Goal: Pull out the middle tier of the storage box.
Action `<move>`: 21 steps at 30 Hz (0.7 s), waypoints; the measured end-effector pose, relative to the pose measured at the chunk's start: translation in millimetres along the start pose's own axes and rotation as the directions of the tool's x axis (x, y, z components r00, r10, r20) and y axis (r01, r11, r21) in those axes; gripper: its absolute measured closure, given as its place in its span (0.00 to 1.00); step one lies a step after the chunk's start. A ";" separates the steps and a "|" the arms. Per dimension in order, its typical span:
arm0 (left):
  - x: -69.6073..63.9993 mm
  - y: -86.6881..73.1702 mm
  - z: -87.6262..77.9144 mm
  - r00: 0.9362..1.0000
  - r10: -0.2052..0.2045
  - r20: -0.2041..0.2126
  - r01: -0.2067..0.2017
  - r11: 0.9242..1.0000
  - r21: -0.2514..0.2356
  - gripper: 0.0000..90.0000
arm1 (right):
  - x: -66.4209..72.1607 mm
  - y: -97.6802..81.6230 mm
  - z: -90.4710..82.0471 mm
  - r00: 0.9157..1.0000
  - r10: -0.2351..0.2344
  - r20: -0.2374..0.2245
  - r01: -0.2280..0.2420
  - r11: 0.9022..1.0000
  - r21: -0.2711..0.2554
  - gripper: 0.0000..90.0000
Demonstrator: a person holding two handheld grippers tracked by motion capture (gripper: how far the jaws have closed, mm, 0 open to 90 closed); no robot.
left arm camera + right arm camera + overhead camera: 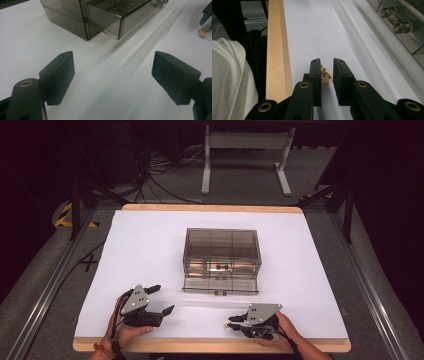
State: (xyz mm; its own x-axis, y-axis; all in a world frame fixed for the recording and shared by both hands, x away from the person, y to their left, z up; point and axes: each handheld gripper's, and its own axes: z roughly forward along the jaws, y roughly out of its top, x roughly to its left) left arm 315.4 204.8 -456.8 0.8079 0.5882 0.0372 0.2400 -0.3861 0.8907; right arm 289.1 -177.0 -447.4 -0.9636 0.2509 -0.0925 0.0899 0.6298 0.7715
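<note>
A smoky clear drawer box (221, 247) stands mid-table with its lower drawer (220, 285) pulled out toward me; the left gripper view sees its corner (113, 23). My left gripper (165, 298) rests at the front left with its jaws wide apart (112, 56) and nothing between them. At the front right, my right gripper (234, 321) lies low on the white cover and points left. Its jaws (327, 61) are nearly together around a small gold earring (326, 77), which touches the left pad. The earring (203, 32) also shows under that gripper's tip.
The white cover (150, 245) spreads over the table, with a wooden front edge (277, 50) right beside my right gripper. The drawer's clear knob (398, 21) is off to that gripper's right. A person's white clothing (227, 82) is beyond the edge. A desk frame (245, 155) stands behind.
</note>
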 end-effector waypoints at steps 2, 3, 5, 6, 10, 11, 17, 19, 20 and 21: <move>-0.1 0.0 0.2 1.000 0.001 0.003 -0.001 1.000 0.001 0.21 | 0.2 0.2 1.7 1.000 -0.003 0.000 0.003 1.000 0.005 0.89; -0.3 0.1 0.4 1.000 -0.001 0.005 0.001 1.000 0.003 0.21 | 0.1 0.1 3.1 1.000 -0.007 0.006 0.007 1.000 0.009 0.90; -0.6 0.1 0.6 1.000 0.002 0.006 -0.002 1.000 0.005 0.21 | 0.1 0.2 3.7 1.000 -0.001 0.006 0.001 1.000 0.013 0.91; -0.6 0.2 0.7 1.000 0.004 0.008 -0.004 1.000 0.006 0.21 | -0.3 0.1 4.5 1.000 -0.003 0.009 0.003 1.000 0.016 0.92; -0.7 0.2 1.3 1.000 0.001 0.012 -0.001 1.000 0.010 0.21 | -0.9 -0.9 4.9 1.000 -0.001 0.011 0.000 1.000 0.022 0.95; -0.6 0.3 1.3 1.000 0.001 0.013 -0.001 1.000 0.011 0.21 | -1.1 -1.2 4.9 1.000 -0.002 0.012 0.001 1.000 0.021 0.96; -0.3 0.5 1.7 1.000 -0.001 0.015 0.001 1.000 0.015 0.21 | -1.0 -1.2 1.7 1.000 -0.003 0.026 0.003 1.000 0.015 0.96; 0.0 0.7 2.1 1.000 0.003 0.019 -0.004 1.000 0.019 0.21 | -2.4 -1.6 -2.6 0.999 0.002 0.037 -0.003 1.000 0.004 0.96; -0.1 0.8 2.4 1.000 0.002 0.019 -0.002 1.000 0.021 0.21 | -3.1 -2.0 -4.1 0.999 0.004 0.039 -0.004 1.000 0.001 0.96; -0.1 0.9 2.6 1.000 0.002 0.017 -0.002 1.000 0.023 0.21 | -3.7 -2.4 -5.8 0.999 0.002 0.049 -0.002 1.000 0.001 0.96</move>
State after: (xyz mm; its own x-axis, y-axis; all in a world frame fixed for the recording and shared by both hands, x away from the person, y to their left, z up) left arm 316.9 202.6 -457.1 0.8172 0.5754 0.0312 0.2505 -0.4034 0.8801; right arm 291.0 -183.7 -445.2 -0.9499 0.2879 -0.1214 0.0924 0.6300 0.7710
